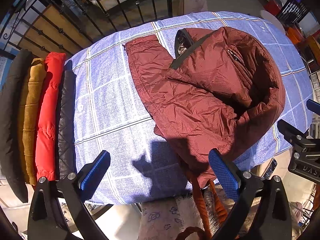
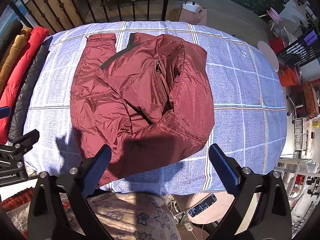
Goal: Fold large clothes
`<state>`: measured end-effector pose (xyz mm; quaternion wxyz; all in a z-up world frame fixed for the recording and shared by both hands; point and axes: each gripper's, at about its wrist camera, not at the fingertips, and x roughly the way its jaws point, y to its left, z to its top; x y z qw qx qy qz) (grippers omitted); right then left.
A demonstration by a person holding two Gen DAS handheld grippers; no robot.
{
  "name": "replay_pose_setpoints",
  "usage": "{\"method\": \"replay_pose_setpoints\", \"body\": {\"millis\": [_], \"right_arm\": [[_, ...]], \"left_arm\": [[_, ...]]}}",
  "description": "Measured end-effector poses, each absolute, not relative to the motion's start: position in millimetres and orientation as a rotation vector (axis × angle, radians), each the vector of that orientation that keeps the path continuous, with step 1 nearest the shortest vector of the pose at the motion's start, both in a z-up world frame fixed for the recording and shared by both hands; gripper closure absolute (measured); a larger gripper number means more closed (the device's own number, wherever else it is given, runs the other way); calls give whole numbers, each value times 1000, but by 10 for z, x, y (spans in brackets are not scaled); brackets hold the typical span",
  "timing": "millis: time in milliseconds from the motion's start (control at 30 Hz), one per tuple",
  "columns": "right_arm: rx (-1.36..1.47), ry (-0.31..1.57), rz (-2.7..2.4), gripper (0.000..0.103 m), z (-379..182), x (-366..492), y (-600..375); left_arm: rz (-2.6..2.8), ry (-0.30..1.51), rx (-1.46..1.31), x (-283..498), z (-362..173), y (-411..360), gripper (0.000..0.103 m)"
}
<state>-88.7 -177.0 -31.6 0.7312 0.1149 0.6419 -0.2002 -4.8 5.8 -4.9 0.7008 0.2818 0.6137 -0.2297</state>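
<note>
A dark red puffer jacket (image 1: 200,92) lies partly folded on the blue checked cloth over the table (image 1: 104,104). One sleeve stretches toward the far edge, and the zip faces up. It also shows in the right wrist view (image 2: 140,96). My left gripper (image 1: 160,172) is open and empty above the near table edge, left of the jacket's hem. My right gripper (image 2: 160,166) is open and empty over the near hem. The right gripper's body shows at the right edge of the left wrist view (image 1: 302,150).
Folded jackets in red (image 1: 48,116), tan (image 1: 32,108) and black are stacked at the table's left end. A black iron railing (image 2: 112,2) runs behind the table. A phone (image 2: 202,205) lies on a low stool at the near right. Household clutter fills the right side.
</note>
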Motion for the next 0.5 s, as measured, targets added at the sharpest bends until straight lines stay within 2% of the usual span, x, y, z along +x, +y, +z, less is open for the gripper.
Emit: {"method": "replay_pose_setpoints", "body": {"millis": [500], "right_arm": [[247, 1412, -427, 7, -281, -877, -1757]], "left_arm": [[-511, 1366, 628, -26, -34, 63, 6]]}}
